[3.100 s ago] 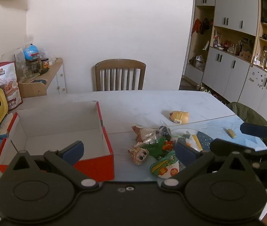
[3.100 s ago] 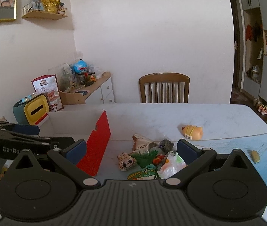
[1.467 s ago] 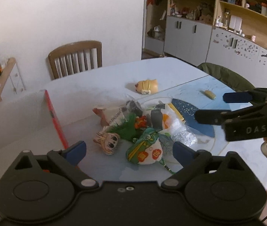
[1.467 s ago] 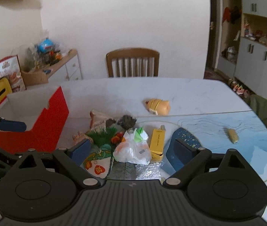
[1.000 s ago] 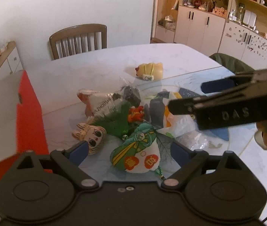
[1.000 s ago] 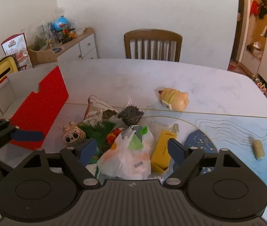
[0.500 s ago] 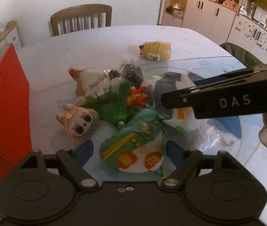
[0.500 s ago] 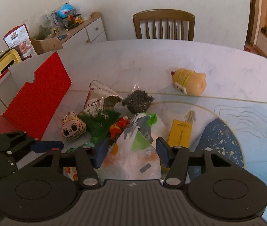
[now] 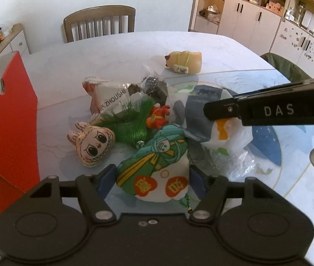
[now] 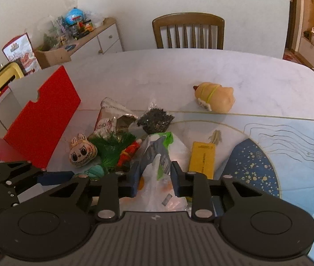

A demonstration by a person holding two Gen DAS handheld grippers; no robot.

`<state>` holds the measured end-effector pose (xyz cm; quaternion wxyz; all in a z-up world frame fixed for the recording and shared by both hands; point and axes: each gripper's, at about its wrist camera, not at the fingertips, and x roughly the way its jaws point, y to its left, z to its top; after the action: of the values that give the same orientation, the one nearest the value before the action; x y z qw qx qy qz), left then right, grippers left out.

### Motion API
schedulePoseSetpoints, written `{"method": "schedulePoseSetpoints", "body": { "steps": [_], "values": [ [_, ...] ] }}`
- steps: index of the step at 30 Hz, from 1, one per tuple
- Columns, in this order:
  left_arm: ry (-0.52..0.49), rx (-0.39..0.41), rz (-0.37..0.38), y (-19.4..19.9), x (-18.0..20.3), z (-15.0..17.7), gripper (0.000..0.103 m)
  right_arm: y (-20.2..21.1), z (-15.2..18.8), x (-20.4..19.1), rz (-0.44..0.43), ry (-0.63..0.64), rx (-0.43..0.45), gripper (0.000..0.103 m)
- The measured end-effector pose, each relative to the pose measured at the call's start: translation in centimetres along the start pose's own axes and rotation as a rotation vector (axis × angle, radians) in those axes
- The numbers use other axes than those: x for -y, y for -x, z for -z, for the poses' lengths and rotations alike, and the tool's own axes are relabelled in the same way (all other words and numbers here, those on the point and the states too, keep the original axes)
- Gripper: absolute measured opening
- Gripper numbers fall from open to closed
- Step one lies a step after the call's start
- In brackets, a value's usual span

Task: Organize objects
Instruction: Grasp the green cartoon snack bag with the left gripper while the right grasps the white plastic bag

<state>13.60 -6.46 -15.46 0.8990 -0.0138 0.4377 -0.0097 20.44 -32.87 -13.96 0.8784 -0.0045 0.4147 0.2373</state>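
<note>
A pile of small items lies on the table. In the left wrist view, my left gripper point(image 9: 152, 177) is shut on a green and white plush charm point(image 9: 157, 155), one pad against each side. In the right wrist view, my right gripper point(image 10: 155, 175) is shut on a white plastic bag point(image 10: 157, 190) with a grey-green packet inside. That bag point(image 9: 227, 133) also shows under the right gripper point(image 9: 214, 110), which crosses the left wrist view from the right. A red open box point(image 10: 39, 115) stands left of the pile.
Around the pile lie a bunny-face plush point(image 9: 91, 141), a green tassel point(image 9: 130, 122), a snack packet point(image 9: 110, 97), a dark bag point(image 10: 155, 119), a yellow box point(image 10: 203, 157) and a pig plush point(image 10: 214, 96). A chair point(image 10: 188, 31) stands behind the table.
Both grippers came down onto the pile and narrowed. The left one closed around the green plush charm, and the right one closed on the plastic bag.
</note>
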Motion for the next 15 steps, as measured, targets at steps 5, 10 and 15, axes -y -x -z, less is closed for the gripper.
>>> {"method": "schedulePoseSetpoints", "body": {
  "steps": [5, 10, 15],
  "values": [
    [0.027, 0.005, -0.010, 1.2, -0.2, -0.5, 0.068, 1.3, -0.4, 0.6, -0.005, -0.023, 0.019, 0.009],
    [0.063, 0.016, -0.018, 2.8, -0.6, -1.0, 0.068, 2.5, -0.5, 0.8, -0.019, -0.009, 0.034, 0.008],
    [0.083, 0.026, -0.016, 5.0, -0.8, -1.5, 0.068, 4.5, -0.8, 0.7, -0.043, -0.005, 0.068, 0.008]
  ]
}}
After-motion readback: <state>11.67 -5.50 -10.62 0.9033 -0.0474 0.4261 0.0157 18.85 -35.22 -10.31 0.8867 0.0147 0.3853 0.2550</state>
